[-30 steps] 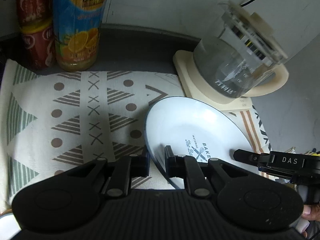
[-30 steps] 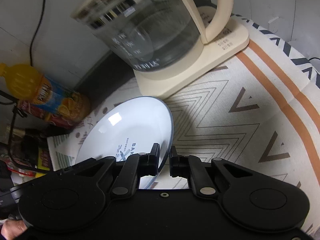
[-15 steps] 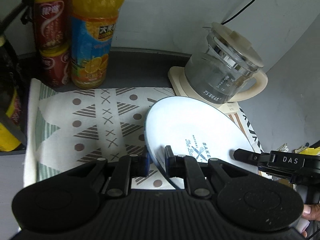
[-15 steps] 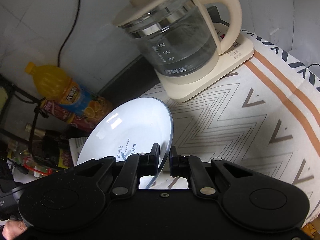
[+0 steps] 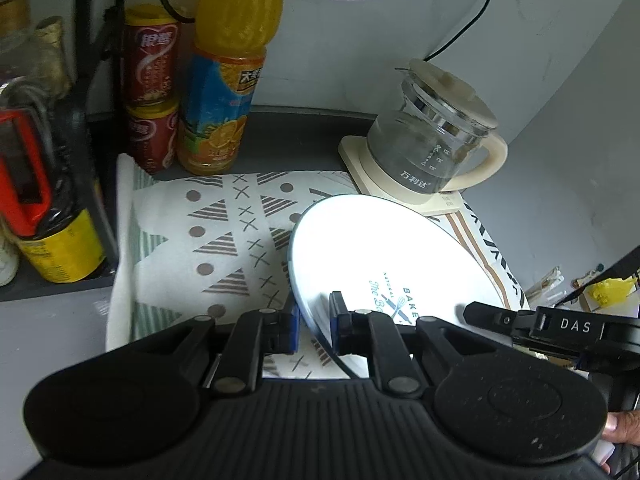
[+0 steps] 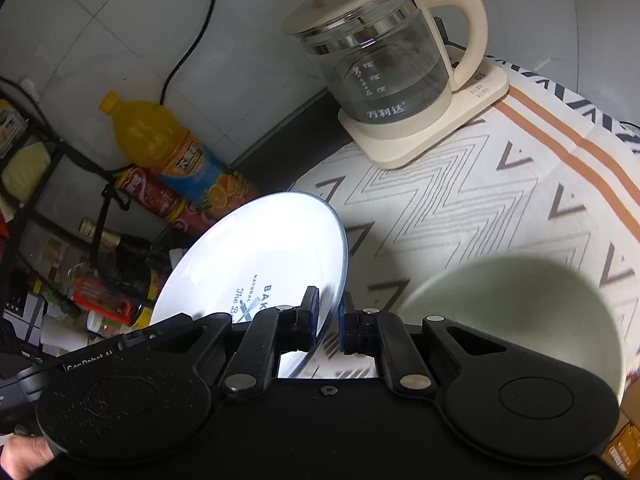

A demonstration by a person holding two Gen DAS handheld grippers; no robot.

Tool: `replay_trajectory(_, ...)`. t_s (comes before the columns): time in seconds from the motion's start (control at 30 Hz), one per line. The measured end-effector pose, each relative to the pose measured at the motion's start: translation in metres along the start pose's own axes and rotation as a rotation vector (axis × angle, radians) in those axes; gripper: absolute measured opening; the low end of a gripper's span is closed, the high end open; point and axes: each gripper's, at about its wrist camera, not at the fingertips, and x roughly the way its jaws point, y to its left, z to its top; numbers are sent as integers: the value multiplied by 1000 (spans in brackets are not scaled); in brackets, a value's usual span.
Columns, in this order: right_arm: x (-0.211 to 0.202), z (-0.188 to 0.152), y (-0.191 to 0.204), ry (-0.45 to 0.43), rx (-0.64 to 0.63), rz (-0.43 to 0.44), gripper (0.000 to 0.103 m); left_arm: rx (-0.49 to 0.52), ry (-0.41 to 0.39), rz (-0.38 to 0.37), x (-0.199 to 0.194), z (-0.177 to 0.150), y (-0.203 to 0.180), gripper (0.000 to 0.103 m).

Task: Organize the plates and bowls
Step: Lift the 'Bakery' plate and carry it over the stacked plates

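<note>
Flanking plate (image 5: 384, 248) — kettle (image 5: 434, 148), bowl (image 6: 516, 304)

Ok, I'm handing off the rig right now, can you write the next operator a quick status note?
Left gripper: shut on the white plate, at its left rim.
Right gripper: shut on the same plate's right rim.
The plate is held tilted above the patterned cloth, in front of the glass kettle.
A pale green bowl sits on the cloth beside the right gripper.
Done: plate gripped by both.
Left: set the plate down, then sort the bowl.
</note>
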Motion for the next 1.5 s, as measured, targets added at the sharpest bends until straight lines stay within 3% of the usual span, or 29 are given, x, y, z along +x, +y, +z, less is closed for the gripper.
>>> replay_trajectory(0.33,-6,-50,25,7,-6,-11,11,14,8,-10,-29,-29,30,13)
replay_trajectory(0.87,-1,-126,47,11,6,-55,11,37,53,-12,-42,-77,73,13)
replay_trajectory(1.5,11,-170,59,54,-62,-151,12,38,115,4,-30,-114,96,13)
